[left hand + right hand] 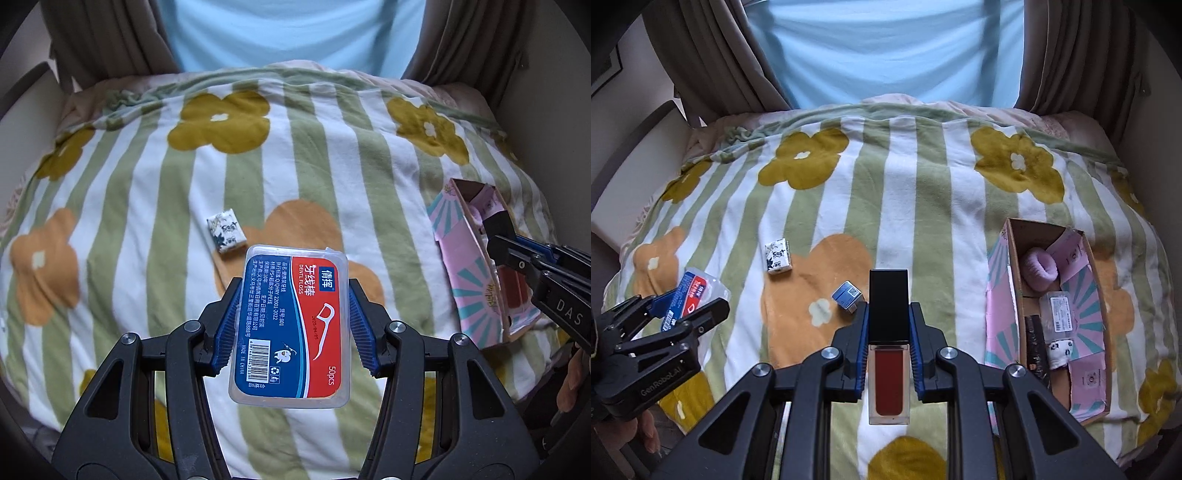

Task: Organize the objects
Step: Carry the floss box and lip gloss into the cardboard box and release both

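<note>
My left gripper [293, 295] is shut on a clear dental floss box [291, 325] with a red and blue label, held in the air above the bed. My right gripper [889, 314] is shut on a lip gloss tube [889, 376], red with a black cap, also lifted off the blanket. On the blanket lie a small white patterned packet [777, 256] and a small blue box [847, 295]. An open pink cardboard box [997, 306] lies at the right, holding a purple scrunchie [1039, 271], a clear case [1058, 314] and some small items.
A striped blanket [923, 206] with flowers covers the bed. Brown curtains [713, 62] and a bright window are behind it. In the right wrist view the left gripper [687, 314] with the floss box is at the far left. A pale headboard [631, 177] borders the left side.
</note>
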A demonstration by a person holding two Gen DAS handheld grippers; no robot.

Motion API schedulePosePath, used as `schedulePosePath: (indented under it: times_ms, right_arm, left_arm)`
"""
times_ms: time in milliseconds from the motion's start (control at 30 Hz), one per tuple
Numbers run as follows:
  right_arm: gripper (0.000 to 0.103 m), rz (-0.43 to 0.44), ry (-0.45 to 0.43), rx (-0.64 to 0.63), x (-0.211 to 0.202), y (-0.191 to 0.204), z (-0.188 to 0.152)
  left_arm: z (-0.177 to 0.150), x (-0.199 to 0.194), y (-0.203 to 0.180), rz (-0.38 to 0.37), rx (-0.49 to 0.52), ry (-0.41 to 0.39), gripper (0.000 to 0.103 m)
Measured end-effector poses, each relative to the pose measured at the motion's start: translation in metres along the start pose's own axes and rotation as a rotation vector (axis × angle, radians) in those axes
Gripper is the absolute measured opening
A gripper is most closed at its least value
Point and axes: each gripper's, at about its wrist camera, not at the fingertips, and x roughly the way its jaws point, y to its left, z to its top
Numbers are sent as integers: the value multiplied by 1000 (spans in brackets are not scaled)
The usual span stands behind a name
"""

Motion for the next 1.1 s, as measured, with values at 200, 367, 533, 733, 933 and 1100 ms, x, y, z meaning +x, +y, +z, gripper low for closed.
schedulePosePath:
  times_ms: [200, 367, 533, 733, 933, 1100]
  right_arm:
    - [18, 32, -29, -7, -22, -8, 0]
    - [18, 25, -63, 12, -40, -24, -1]
    - [18, -4, -87, 52, -55, -53, 1]
    - [18, -61, -95, 116, -69, -99, -3]
    - [18, -128, -89, 176, -76, -147, -13]
    - [18, -159, -61, 231, -67, -186, -22]
  left_arm:
    - [12, -21, -17, 6, 24, -62, 51]
    - [27, -34, -44, -12, 72, -103, 51]
    - [45, -39, -78, -53, 130, -125, 51]
    - [68, -34, -136, -121, 208, -138, 51]
    - [85, -17, -203, -192, 295, -129, 51]
    - [95, 10, -254, -237, 348, -99, 51]
